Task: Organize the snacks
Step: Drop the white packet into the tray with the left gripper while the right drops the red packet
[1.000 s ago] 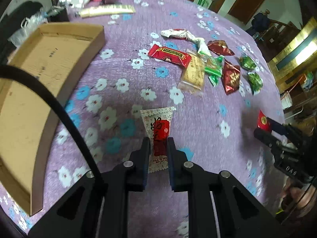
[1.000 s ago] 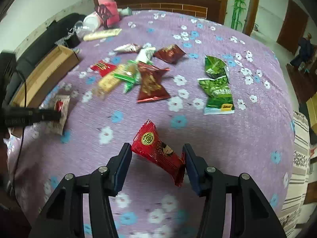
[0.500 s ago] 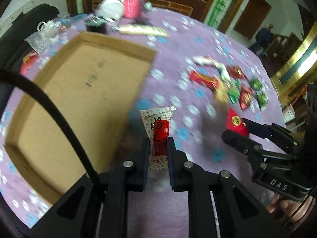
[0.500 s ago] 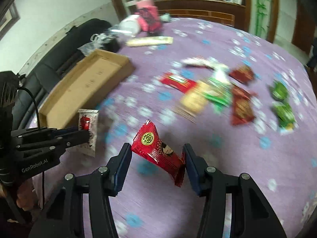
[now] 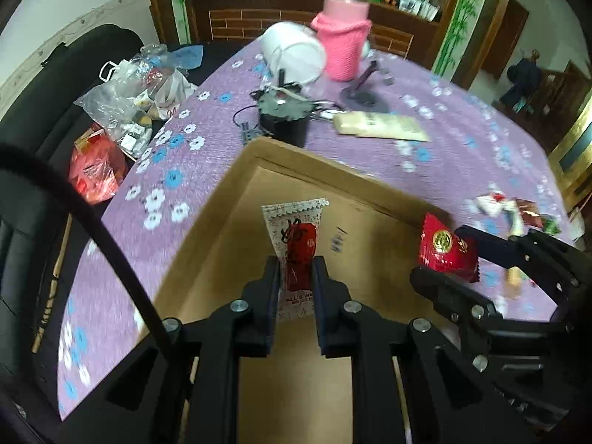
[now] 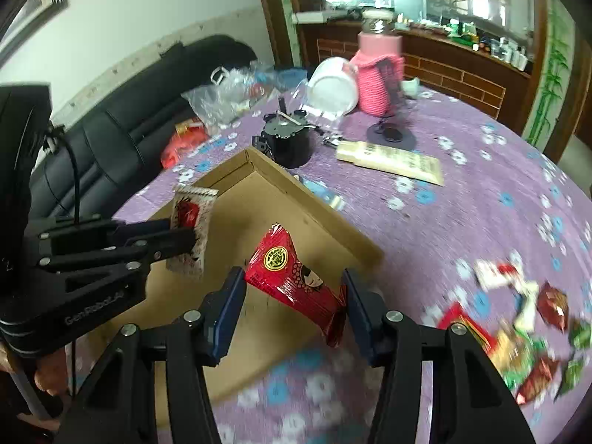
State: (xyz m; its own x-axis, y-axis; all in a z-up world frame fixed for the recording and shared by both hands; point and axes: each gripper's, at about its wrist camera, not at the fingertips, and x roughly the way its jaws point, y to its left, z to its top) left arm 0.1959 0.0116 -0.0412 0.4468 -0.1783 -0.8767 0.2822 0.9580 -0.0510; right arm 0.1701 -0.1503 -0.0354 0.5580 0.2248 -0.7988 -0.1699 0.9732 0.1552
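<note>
Purple cloth with white and blue flowers covers the table (image 5: 207, 170), which runs past the frame on every side of your tools. Cardboard comes next: the shallow open box (image 5: 236, 185) sits directly under both your grippers, its near end hidden behind the black arms in both views, so you cannot see how far it reaches toward you.

Your left gripper (image 5: 295, 277) is pressed tight on a white packet with a red panel (image 5: 296, 236); the packet stands up out of the jaws above the box floor, its lower end covered by the fingers. Your right gripper (image 6: 292, 296) pinches a red wrapper with a gold round seal (image 6: 296, 281) slantwise across its blue pads, jaws partly spread to the wrapper's width, hanging over the box's near right rim.

Beyond the far corner of the box stand a black pot (image 6: 286, 140), a white tub lying on its side (image 6: 333, 90) and a pink knitted bottle cover (image 6: 381, 74), with a long cream packet (image 6: 392, 157) to the right of them. Off to the right of your right gripper lies the loose pile of snacks (image 6: 525, 318), smeared by blur, so its individual packets are hard to count or read.
</note>
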